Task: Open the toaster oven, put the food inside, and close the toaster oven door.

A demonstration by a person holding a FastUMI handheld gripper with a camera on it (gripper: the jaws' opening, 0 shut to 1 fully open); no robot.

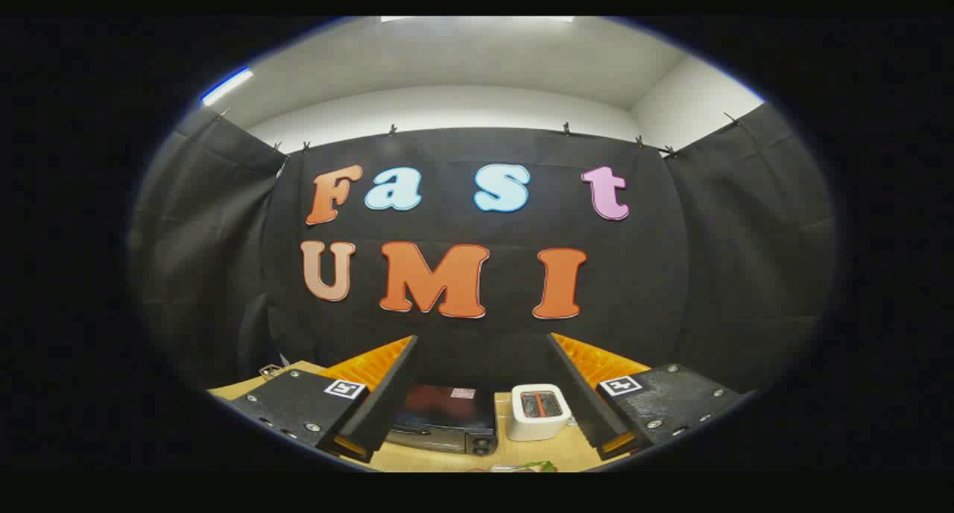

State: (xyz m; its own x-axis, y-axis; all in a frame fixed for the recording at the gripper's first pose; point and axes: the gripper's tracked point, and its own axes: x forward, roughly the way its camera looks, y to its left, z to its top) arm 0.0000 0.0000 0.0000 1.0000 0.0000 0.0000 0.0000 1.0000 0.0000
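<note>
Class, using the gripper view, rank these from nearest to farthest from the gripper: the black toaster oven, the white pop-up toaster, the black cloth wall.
1. Black toaster oven: on the wooden table, between the open gripper fingers, towards the left one.
2. White pop-up toaster: beside the oven, towards the right finger; nearly level with it, so too close to call.
3. Black cloth wall: well beyond both.

Toaster oven [446,422]: black, dark glass front, door closed, upright on the wooden table, seen from above, between the spread fingers. Food [525,467]: green-and-pale bit at toaster oven's 5 o'clock, nearer the camera, mostly cut off, type unclear.
</note>
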